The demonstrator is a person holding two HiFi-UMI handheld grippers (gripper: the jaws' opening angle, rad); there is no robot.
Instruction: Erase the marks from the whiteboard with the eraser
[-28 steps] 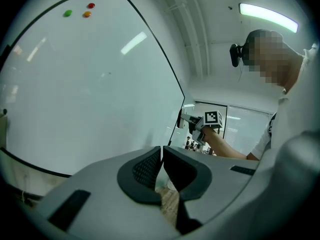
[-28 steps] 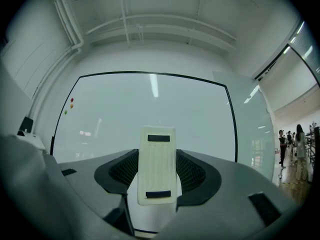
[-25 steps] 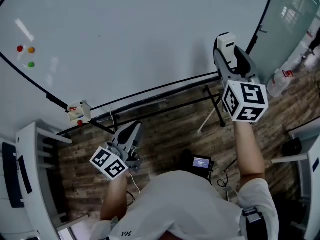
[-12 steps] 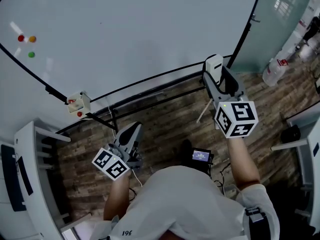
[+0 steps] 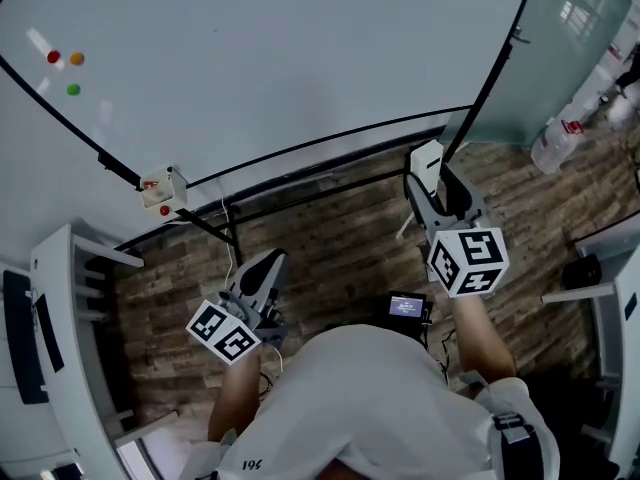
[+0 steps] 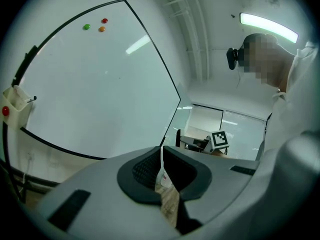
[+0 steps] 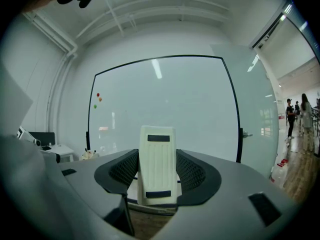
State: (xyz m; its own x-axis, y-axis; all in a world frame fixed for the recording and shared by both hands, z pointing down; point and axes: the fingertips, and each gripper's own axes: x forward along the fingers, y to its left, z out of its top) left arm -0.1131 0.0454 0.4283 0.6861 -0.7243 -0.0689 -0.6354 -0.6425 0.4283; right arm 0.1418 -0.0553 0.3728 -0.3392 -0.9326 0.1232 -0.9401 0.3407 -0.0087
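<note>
The right tongs (image 7: pixel 158 176) pinch the white eraser (image 7: pixel 158 149), apart from the whiteboard (image 5: pixel 300 58); the left tongs (image 6: pixel 161 159) are pressed together.

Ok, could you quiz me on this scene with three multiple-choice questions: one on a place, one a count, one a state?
1. Where is the eraser? A on the floor; B between the right gripper's jaws; C on a desk.
2. How many magnets dot the whiteboard? A one; B three; C six.
3. The left gripper is: A wide open; B shut on a pen; C shut, empty.
Answers: B, its view shows the jaws clamping it; B, red, orange, green; C, jaws meet, nothing between.
</note>
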